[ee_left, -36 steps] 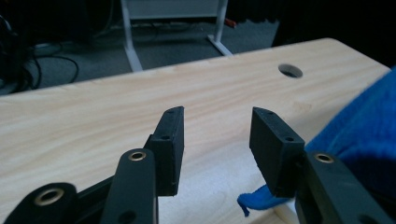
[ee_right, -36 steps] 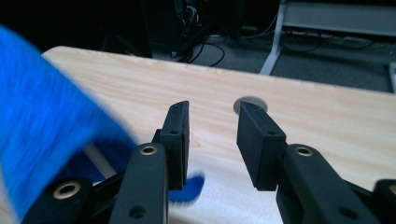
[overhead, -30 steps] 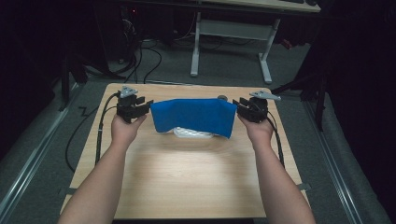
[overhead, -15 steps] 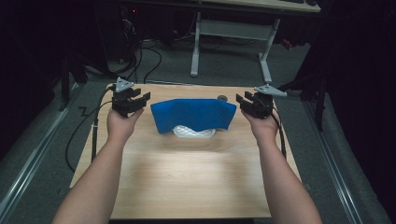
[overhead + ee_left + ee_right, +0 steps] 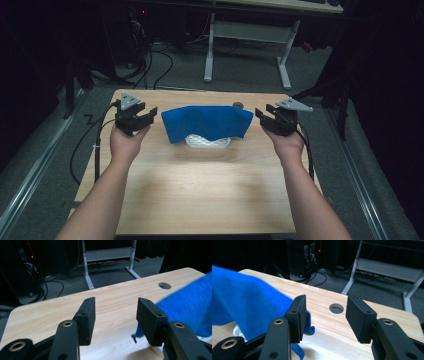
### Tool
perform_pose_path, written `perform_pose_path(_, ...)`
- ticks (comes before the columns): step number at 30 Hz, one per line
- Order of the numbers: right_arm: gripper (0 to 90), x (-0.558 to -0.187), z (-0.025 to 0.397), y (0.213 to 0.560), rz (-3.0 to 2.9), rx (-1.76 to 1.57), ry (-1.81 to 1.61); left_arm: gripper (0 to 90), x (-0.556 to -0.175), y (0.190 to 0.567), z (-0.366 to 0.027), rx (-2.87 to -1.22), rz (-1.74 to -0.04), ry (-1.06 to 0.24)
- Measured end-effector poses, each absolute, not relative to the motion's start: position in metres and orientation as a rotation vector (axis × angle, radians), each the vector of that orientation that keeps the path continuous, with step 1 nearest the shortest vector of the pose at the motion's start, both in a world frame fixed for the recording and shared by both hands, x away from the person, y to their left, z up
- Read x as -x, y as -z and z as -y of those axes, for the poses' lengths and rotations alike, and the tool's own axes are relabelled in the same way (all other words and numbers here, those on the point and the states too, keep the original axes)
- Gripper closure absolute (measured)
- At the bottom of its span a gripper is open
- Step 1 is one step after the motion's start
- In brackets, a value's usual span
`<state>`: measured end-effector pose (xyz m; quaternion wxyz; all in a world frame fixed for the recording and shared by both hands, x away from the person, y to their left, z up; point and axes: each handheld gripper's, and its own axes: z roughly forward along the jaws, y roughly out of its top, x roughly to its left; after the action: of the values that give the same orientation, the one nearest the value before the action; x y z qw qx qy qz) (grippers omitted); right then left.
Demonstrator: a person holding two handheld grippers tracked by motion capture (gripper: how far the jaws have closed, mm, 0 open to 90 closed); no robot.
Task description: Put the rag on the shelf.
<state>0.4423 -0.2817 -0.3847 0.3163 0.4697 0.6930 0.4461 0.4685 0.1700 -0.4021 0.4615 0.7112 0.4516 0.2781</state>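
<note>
A blue cloth (image 5: 207, 122) lies draped over a white object (image 5: 207, 142) near the back middle of the wooden table (image 5: 200, 190); only the white object's front rim shows beneath it. My left gripper (image 5: 147, 116) hovers just left of the cloth, open and holding nothing. My right gripper (image 5: 261, 116) hovers just right of it, also open and holding nothing. In the left gripper view the cloth (image 5: 190, 307) lies beyond the right jaw of the gripper (image 5: 116, 312). In the right gripper view the cloth (image 5: 244, 305) lies behind the left jaw of the gripper (image 5: 325, 312).
A round cable hole (image 5: 238, 105) sits in the tabletop just behind the cloth. Beyond the table's far edge stand a white desk frame (image 5: 245, 35) and loose cables (image 5: 150, 65) on the dark floor. Each gripper's cable (image 5: 95, 145) trails off its side of the table.
Both grippers have drawn outward away from the cloth's two ends, leaving a gap on each side. The cloth has sagged down over the white object.
</note>
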Motion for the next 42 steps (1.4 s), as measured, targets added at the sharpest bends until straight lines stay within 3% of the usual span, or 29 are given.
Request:
perform_pose_path(12,36.4,-0.376,0.268,0.399,-1.889,-1.122,-1.097,45.2,-0.391,0.433,-0.181,-1.776,-1.081,-0.629)
perform_pose_path(18,31.9,-0.333,0.256,0.426,-1.94,-1.094,-1.102,41.0,-0.347,0.47,-0.172,-1.815,-1.061,-0.515)
perform_pose_path(25,29.2,-0.308,0.246,0.465,-1.982,-1.147,-1.117,38.8,-0.32,0.507,-0.146,-1.908,-1.03,-0.418)
perform_pose_path(29,30.6,-0.294,0.242,0.506,-2.041,-1.192,-1.114,38.4,-0.313,0.527,-0.13,-2.009,-0.986,-0.333)
perform_pose_path(32,30.6,-0.294,0.241,0.518,-2.102,-1.203,-1.126,38.1,-0.315,0.532,-0.122,-2.067,-0.951,-0.34)
perform_pose_path(42,30.9,-0.301,0.236,0.528,-2.164,-1.165,-1.078,37.3,-0.318,0.532,-0.12,-2.074,-0.937,-0.315)
